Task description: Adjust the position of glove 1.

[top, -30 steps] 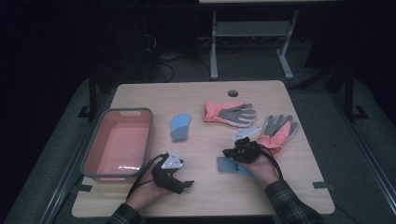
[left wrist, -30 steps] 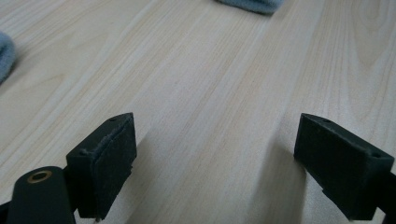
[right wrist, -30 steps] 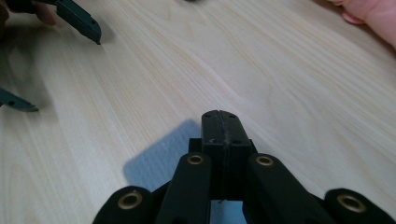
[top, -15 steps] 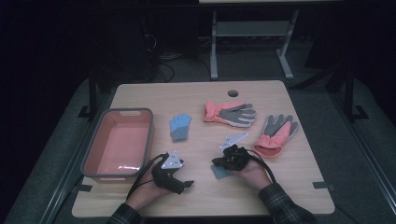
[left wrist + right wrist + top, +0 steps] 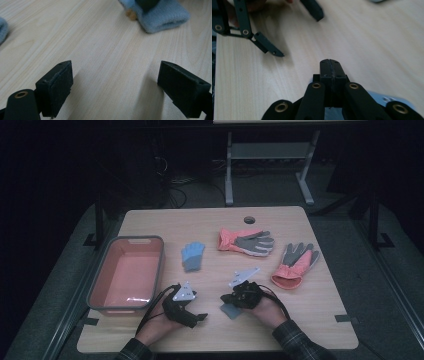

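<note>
Two blue gloves (image 5: 193, 255), two orange (image 5: 246, 241), one tub (image 5: 127, 275).

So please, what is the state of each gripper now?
Left gripper: open, holding nothing.
Right gripper: closed; a light blue glove lies under it, but a grip cannot be told.

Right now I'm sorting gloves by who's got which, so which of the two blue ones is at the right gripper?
The blue glove at the table's near edge, directly under the right gripper. The other blue glove lies apart, beside the pink bin.
</note>
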Tool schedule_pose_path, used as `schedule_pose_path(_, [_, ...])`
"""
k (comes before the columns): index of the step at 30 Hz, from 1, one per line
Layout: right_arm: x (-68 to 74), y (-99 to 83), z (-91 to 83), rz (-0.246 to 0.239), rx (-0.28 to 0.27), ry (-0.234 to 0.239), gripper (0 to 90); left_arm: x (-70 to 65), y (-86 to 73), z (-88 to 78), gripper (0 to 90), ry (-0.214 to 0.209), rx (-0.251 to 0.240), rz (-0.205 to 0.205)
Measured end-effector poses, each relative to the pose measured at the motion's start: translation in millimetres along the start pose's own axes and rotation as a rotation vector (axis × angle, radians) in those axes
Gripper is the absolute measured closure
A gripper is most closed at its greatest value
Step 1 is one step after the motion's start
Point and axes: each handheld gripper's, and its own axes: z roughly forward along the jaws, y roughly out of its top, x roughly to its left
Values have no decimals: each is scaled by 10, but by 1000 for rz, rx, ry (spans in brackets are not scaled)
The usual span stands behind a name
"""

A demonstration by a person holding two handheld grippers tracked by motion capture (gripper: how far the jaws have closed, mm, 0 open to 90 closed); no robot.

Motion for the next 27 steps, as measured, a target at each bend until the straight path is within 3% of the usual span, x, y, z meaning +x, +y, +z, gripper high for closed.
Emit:
schedule_pose_path(5, [-132, -110, -228, 31, -33, -46, 878, -3, 1, 1, 125, 2, 0, -3])
schedule_pose_path(6, [-196, -198, -348, 59, -43, -72, 854, -9, 2, 6, 125, 5, -6, -12])
schedule_pose_path(9, [-264, -317, -478, 84, -49, -99, 818, -15, 11, 8, 127, 17, 1, -15])
schedule_pose_path(10, [-289, -380, -529, 95, -48, -113, 755, -20, 22, 14, 131, 24, 4, -22])
schedule_pose_path(14, [-318, -532, -634, 130, -62, -136, 658, -22, 43, 13, 143, 31, 16, -28])
schedule_pose_path(15, [-315, -640, -702, 143, -65, -163, 560, -20, 48, 3, 188, 32, 16, -31])
schedule_pose_path(16, [-315, -640, -702, 143, -65, -163, 560, -20, 48, 3, 211, 32, 16, -31])
schedule_pose_path(17, [-295, -766, -758, 143, -70, -196, 468, -18, 49, -7, 230, 35, 16, -36])
schedule_pose_path(19, [-290, -806, -774, 148, -68, -203, 454, -15, 51, -11, 256, 38, 18, -34])
schedule_pose_path(20, [-294, -910, -814, 155, -74, -213, 391, -16, 55, -18, 285, 39, 14, -38])
schedule_pose_path(23, [-297, -1035, -844, 176, -76, -231, 316, 1, 60, -33, 362, 45, 20, -37])
schedule_pose_path(27, [-293, -1112, -837, 184, -50, -275, 257, 22, 68, -42, 488, 62, 12, -62])
